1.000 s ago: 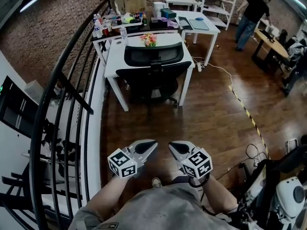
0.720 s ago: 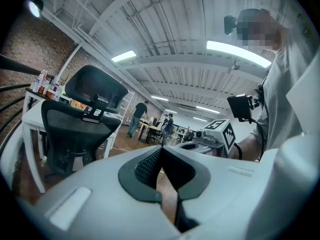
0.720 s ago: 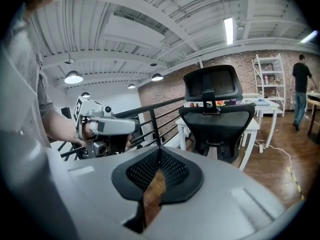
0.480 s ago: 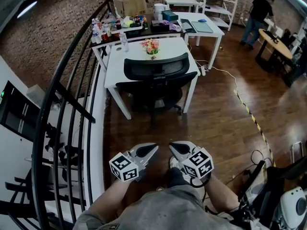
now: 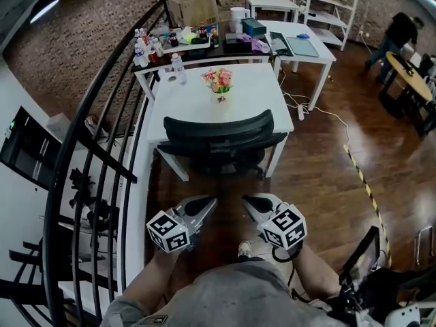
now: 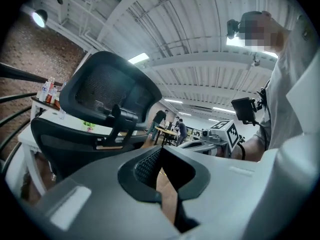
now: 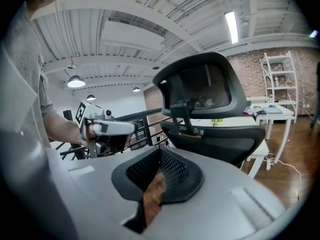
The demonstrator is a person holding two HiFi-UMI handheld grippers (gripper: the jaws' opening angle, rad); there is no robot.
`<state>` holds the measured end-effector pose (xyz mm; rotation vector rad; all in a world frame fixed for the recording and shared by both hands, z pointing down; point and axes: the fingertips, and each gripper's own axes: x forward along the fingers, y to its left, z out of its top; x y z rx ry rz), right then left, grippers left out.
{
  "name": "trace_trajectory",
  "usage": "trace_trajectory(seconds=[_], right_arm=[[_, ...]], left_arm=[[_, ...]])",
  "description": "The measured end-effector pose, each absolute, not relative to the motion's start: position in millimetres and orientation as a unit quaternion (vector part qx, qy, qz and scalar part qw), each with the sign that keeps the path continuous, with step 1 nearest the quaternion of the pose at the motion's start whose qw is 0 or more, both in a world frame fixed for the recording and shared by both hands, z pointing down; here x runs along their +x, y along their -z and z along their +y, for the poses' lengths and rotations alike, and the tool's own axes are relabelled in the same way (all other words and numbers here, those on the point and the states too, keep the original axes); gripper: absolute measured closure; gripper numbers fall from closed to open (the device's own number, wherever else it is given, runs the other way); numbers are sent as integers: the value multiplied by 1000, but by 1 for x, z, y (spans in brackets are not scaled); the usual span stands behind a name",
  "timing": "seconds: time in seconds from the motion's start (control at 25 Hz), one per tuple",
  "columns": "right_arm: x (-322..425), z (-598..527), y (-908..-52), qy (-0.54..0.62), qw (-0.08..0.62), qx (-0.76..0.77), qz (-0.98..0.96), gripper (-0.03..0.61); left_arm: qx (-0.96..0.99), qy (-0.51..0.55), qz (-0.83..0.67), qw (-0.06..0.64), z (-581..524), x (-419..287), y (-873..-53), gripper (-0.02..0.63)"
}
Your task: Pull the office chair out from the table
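Office chair (image 5: 216,136) sits tucked against the white desk's (image 5: 257,94) near edge. The left gripper (image 5: 206,203) and right gripper (image 5: 249,204) are both closed, empty and short of it.

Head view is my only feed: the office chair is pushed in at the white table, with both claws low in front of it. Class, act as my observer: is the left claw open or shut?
Observer: The left claw is shut, jaws together with nothing between them.
Operator: And the right one?
Observer: The right claw is shut too, and empty.
Operator: What does the chair look like from claw level?
Observer: The office chair carries a separate headrest on top, and neither claw touches the chair.
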<state>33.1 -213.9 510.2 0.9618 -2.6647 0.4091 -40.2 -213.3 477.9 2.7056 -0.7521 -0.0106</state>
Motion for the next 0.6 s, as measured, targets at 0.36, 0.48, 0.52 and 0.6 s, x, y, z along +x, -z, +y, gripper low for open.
trace_trajectory(seconds=[0.36, 0.48, 0.52, 0.6], right_arm=[[64, -306, -487, -119, 132, 339, -924, 572], [66, -325, -480, -111, 127, 348, -922, 572], [67, -330, -479, -110, 125, 352, -921, 572], [68, -337, -477, -112, 123, 360, -918, 572]], left_arm=[[940, 19, -306, 153, -295, -49, -462, 627], [941, 20, -304, 150, -312, -52, -461, 626], [941, 20, -303, 149, -316, -53, -461, 627], [943, 18, -299, 148, -322, -55, -461, 627]])
